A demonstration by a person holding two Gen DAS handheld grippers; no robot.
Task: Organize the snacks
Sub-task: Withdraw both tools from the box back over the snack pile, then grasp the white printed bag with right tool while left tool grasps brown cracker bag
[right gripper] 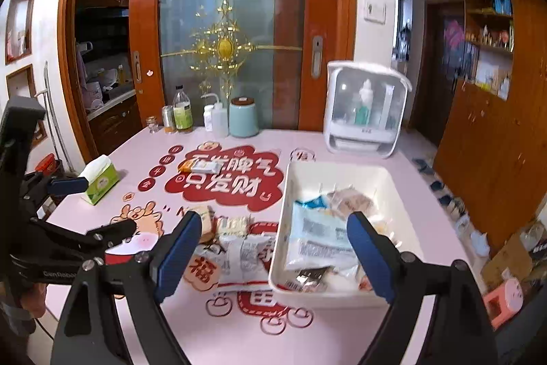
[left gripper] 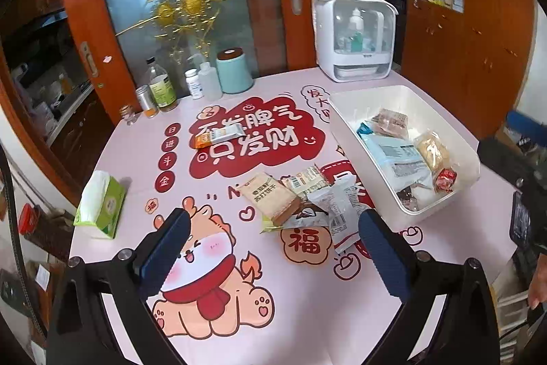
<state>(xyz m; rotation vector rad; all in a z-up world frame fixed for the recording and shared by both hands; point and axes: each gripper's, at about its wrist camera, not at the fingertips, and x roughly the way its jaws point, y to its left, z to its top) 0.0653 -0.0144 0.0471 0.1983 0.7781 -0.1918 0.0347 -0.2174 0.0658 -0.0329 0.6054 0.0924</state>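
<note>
A loose pile of snack packets [left gripper: 301, 197] lies mid-table, with a tan cracker pack on top. Farther back, an orange-and-white bar [left gripper: 218, 137] rests alone on the red print. The white bin [left gripper: 345, 132] at the right holds several packets. My left gripper [left gripper: 272, 224] hovers open just short of the pile, holding nothing. My right gripper [right gripper: 273, 221] is open and holds nothing; it hangs over the left wall of the bin [right gripper: 328, 295], with the pile [right gripper: 236, 248] at its left finger. The bar [right gripper: 200, 166] shows beyond. The left gripper [right gripper: 95, 207] appears at the far left.
A green tissue box [left gripper: 102, 204] sits at the table's left edge. Bottles, a can and a teal canister [left gripper: 234, 70] line the back by the glass door. A white storage cabinet [left gripper: 355, 36] stands behind the bin. A hand [left gripper: 538, 279] shows at the right edge.
</note>
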